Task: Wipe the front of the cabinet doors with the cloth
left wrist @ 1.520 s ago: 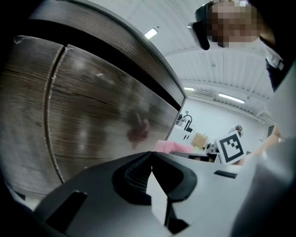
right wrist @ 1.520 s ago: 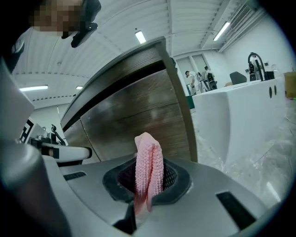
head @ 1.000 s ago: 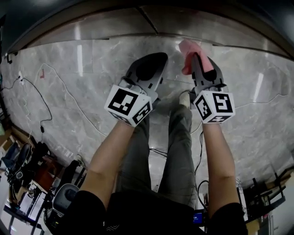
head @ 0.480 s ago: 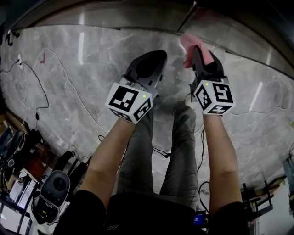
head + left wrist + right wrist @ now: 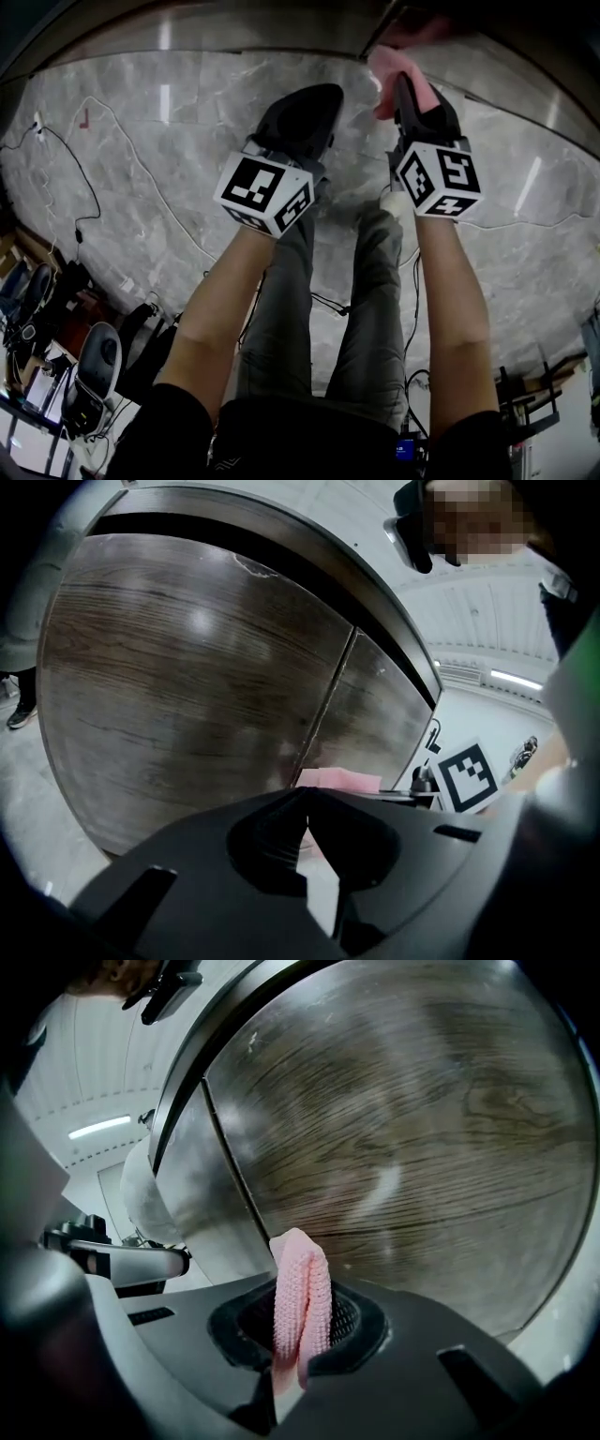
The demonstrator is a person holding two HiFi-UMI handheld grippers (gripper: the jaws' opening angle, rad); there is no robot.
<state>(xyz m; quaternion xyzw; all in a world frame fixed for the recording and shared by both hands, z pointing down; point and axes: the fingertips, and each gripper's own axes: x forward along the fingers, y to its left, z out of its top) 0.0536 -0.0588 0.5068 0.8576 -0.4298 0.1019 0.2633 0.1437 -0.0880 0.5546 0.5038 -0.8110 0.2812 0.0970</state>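
In the last 1 second you have carried your right gripper (image 5: 409,92) forward, so the pink cloth (image 5: 388,67) pinched in its jaws now sits right at the cabinet doors (image 5: 403,1138), near the seam (image 5: 228,1171) between the 2 panels. I cannot tell if the cloth touches the wood yet. Your left gripper (image 5: 305,105) has come along beside it with its jaws pressed together on nothing. I judge that wiping has not really begun; press the cloth flat and start your first pass.
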